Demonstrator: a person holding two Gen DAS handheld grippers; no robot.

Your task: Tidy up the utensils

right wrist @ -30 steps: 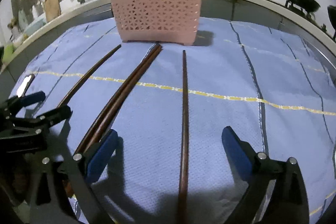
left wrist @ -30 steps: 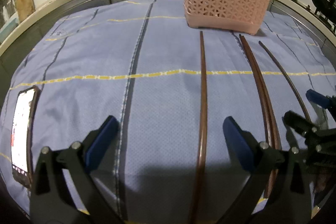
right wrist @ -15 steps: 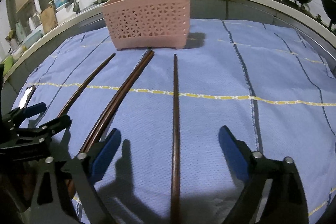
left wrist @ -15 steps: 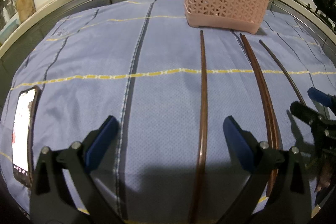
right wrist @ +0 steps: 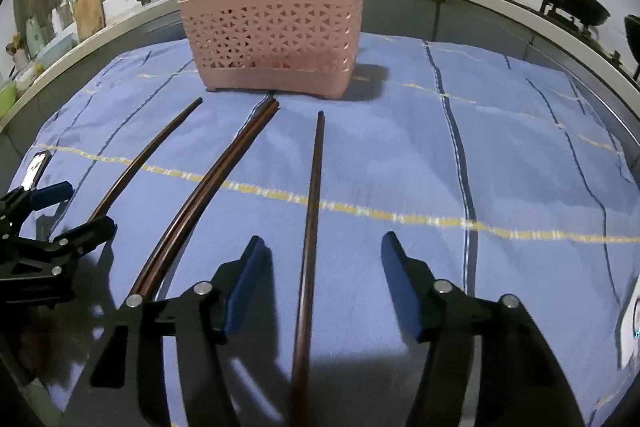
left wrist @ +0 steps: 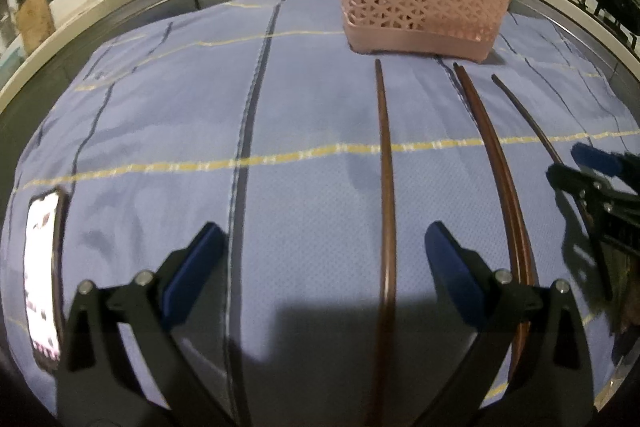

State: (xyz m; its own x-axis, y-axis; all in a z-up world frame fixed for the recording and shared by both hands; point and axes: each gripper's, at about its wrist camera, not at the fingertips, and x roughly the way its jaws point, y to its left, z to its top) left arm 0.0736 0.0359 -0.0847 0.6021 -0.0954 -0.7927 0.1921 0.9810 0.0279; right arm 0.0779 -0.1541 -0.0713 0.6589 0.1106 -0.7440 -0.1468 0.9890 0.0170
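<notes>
In the right wrist view, the right gripper fills the lower centre of the frame. Its two blue-padded fingers are partly apart and closing, with a single dark brown chopstick lying between them; the pads are not pressing on it. This chopstick runs from the bottom edge up toward the middle of the frame. To its left lies a pair of chopsticks side by side, touching, and further left another single chopstick. All lie flat on a blue cloth with yellow and dark stripes that covers the counter. A pink lattice basket stands upright at upper centre, just beyond the chopstick tips, with several utensils standing inside it.

In the left wrist view, the left gripper sits at the lower centre with its fingers wide apart and nothing held. One chopstick lies on the cloth between them, nearer the right-hand finger. A phone with a lit screen lies at the lower left edge. The same basket is at upper right. The other gripper enters at the right edge.
</notes>
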